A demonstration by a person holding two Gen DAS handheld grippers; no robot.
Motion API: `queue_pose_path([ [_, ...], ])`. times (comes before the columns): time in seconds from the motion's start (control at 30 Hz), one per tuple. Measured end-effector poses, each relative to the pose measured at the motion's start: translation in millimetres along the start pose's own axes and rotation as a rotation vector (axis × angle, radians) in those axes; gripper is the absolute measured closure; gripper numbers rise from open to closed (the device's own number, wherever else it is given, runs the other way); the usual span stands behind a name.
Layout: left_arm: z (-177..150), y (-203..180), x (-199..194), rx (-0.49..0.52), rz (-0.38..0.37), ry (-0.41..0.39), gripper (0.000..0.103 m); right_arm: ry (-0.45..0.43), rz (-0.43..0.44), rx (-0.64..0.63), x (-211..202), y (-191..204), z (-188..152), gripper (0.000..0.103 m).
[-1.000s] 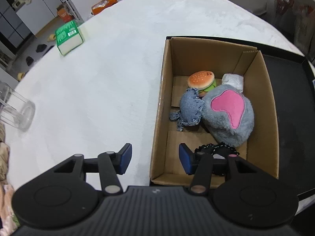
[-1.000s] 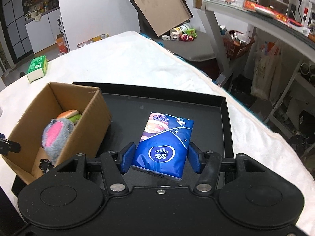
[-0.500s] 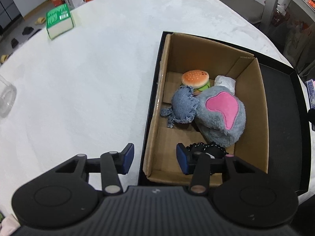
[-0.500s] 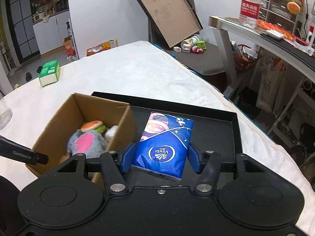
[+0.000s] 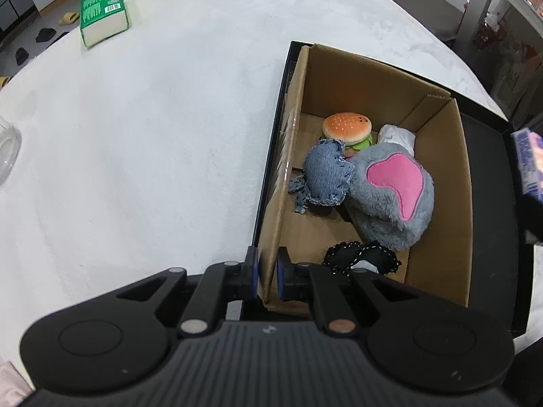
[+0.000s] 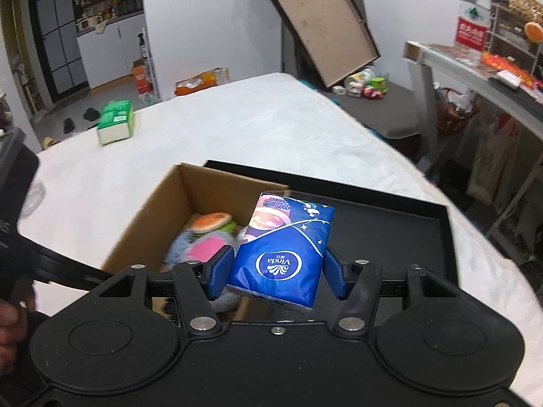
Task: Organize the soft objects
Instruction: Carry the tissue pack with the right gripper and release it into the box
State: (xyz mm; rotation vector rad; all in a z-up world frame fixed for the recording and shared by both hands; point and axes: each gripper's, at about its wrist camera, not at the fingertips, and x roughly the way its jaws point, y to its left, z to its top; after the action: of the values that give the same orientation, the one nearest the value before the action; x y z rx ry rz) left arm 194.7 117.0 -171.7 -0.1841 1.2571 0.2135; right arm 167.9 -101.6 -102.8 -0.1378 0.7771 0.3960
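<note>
Left wrist view, nearest first: the left gripper [image 5: 267, 276] has its jaws clamped on the cardboard box's [image 5: 437, 261] near left wall, one pad outside, one inside, pinning the box in the black tray [image 5: 488, 237]. Just past the pads a black stitched pouch [image 5: 363, 254] lies on the box floor; farther in sits the grey plush [image 5: 393, 200] with its pink patch, a denim toy [image 5: 327, 179] against it, and a burger toy [image 5: 346, 127] and a white bundle [image 5: 397, 135] by the far wall. A green tissue pack [image 5: 103, 17] sits at the tabletop's far left edge.

From the right wrist, the right gripper [image 6: 276, 273] squeezes a blue tissue pack [image 6: 283, 249] by its long sides, held above the box's right wall.

Risks: the soft pack may sag or slide from the pads, or catch the wall's rim and drop into the tray; the plush crowds that side, so it may perch on top rather than settle.
</note>
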Motion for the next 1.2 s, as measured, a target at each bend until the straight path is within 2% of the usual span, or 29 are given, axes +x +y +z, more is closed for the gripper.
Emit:
queue_pose_path([
  [0.4,-3.7,11.9,-4.9,-0.024,-0.063,-0.024,0.093,0.030,0.065,-0.031,7.8,41.1,6.5,0.047],
  [0.73,-6.8,20.2,-8.4,-0.045,-0.100,-0.047,0.091,0.057,0.138,-0.030,7.2,56.9,14.7,0.047],
  [1.0,-9.2,27.5,-11.3,-0.076,-0.120,-0.061,0.091,0.089,0.175,0.007,15.0,52.7,19.6,0.046],
  [1.2,-11.9,31.1,-14.3,-0.088,-0.139,-0.075,0.090,0.126,0.258,0.095,23.4,42.6,22.6,0.046],
])
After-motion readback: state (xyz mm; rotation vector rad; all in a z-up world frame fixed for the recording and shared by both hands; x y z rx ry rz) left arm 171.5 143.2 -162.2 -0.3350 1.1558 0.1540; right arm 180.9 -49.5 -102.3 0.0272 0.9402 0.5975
